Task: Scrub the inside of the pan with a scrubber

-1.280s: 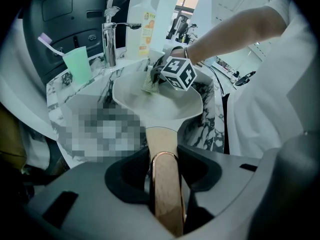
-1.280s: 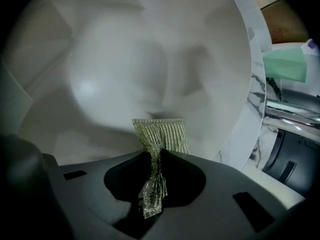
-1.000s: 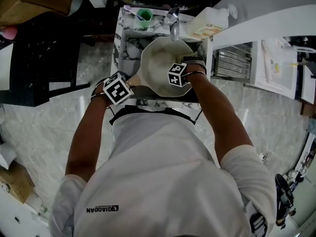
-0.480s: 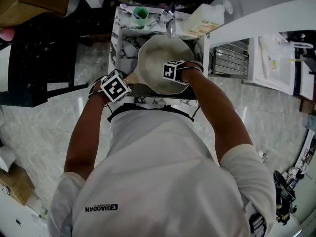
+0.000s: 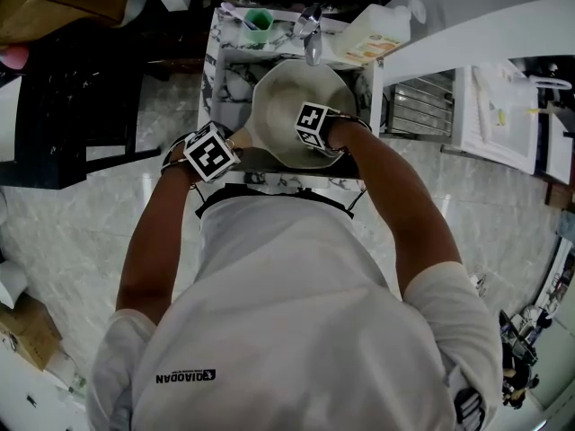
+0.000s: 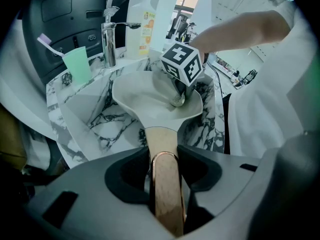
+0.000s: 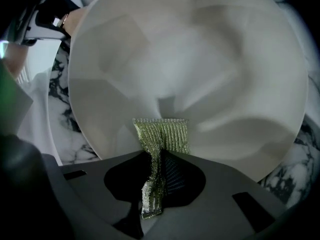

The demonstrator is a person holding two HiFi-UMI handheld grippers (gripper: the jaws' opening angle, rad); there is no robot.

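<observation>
Scrubbing goes on at the pale pan (image 5: 286,92), which the marble sink (image 5: 232,72) holds, with the faucet (image 5: 312,36) just beyond the pan's far rim. Since half a second ago the right gripper (image 7: 161,160) has edged farther into the pan and its marker cube has turned. Its jaws are pinched tight on a green mesh scrubber (image 7: 161,134), whose free end lies against the pan's inner wall. The left gripper (image 6: 165,160), unmoved at the pan's near left, has its jaws clamped on the pan's wooden handle (image 6: 164,149). In the head view the right gripper's cube hides the scrubber. In the left gripper view the handle's end is cut off.
</observation>
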